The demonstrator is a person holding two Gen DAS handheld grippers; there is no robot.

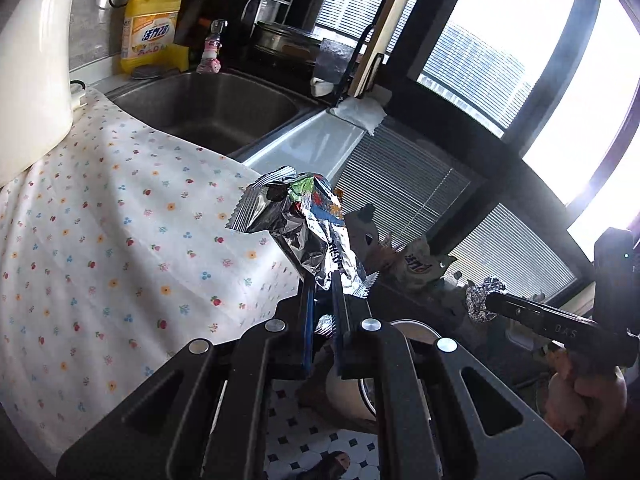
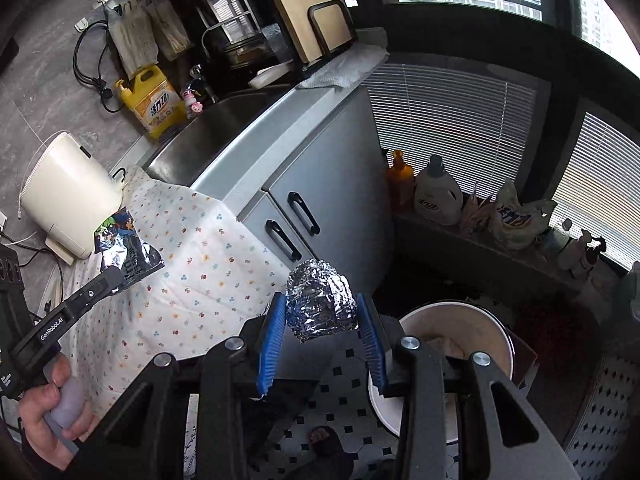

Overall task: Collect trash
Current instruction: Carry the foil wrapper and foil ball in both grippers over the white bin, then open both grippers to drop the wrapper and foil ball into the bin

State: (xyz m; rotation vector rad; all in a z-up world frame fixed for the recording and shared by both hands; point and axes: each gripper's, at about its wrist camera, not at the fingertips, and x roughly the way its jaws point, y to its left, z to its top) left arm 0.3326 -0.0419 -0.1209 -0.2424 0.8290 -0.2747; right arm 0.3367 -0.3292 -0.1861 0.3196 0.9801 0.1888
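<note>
My left gripper (image 1: 323, 285) is shut on a crumpled silver snack wrapper (image 1: 298, 224), held in the air past the edge of the flowered tablecloth (image 1: 112, 216). The same wrapper (image 2: 128, 250) shows in the right wrist view, pinched at the tip of the left gripper (image 2: 120, 278). My right gripper (image 2: 323, 314) holds a ball of aluminium foil (image 2: 322, 300) between its blue pads. That foil ball (image 1: 482, 298) also appears at the right gripper's tip in the left wrist view. A white trash bin (image 2: 460, 316) stands on the floor below the foil ball.
A steel sink (image 1: 208, 108) and a yellow detergent jug (image 1: 150, 28) lie behind the table. A white appliance (image 2: 68, 188) stands on the tablecloth's far corner. Grey cabinet doors (image 2: 320, 184) sit under the counter. Bottles and bags (image 2: 436, 192) line the window ledge. A hand (image 2: 52, 412) grips the left handle.
</note>
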